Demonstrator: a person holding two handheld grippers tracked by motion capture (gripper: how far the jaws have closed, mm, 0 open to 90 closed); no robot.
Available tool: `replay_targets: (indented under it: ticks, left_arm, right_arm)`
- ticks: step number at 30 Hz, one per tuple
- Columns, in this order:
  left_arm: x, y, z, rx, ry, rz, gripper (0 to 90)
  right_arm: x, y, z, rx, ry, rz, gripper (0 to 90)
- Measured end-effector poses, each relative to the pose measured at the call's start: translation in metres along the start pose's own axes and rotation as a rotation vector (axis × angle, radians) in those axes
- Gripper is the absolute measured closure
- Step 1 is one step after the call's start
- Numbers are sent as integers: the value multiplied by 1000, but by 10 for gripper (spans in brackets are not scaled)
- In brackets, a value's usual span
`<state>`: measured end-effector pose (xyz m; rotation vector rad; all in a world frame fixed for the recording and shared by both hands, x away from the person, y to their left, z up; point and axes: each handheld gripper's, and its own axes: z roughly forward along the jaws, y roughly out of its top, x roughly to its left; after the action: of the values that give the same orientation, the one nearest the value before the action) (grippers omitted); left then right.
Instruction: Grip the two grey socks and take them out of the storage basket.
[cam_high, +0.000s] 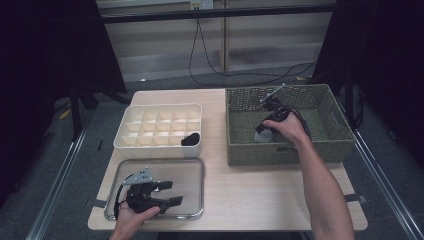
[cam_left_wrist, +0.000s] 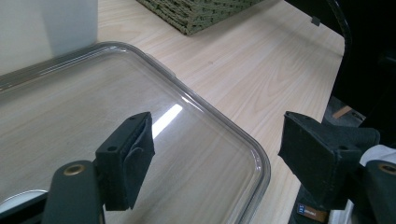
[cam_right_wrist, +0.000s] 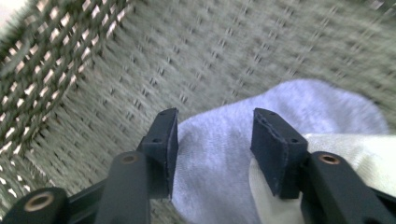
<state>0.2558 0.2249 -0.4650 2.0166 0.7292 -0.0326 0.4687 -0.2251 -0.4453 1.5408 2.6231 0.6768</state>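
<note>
Right gripper (cam_right_wrist: 215, 154) is being lowered, jaws apart, around pale sock (cam_right_wrist: 280, 112) at wicker basket's (cam_high: 280, 152) near edge | left gripper (cam_high: 167, 193) is being held open over clear tray (cam_high: 197, 165) | one dark sock (cam_high: 190, 139) is already being stored in divider box (cam_high: 150, 107); pale sock not yet gripped.

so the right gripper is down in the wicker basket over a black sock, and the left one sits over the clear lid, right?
Not quite: the sock under the right gripper is pale grey-white, not black, as the right gripper view shows. It is indeed down in the wicker basket, and the left gripper is over the clear lid.
</note>
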Motion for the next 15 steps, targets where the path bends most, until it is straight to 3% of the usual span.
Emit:
replay_targets:
  ticks: [7,11,15]
  left_arm:
    - [2,-1,-2,-6,-2,-11,247]
    - [4,-2,-2,-9,2,-19,248]
    - [3,-1,-2,-10,1,-13,248]
  right_arm:
    - [2,1,10,67,11,-32,489]
    - [0,2,17,117,35,-14,491]
    - [3,4,21,157,14,-30,566]
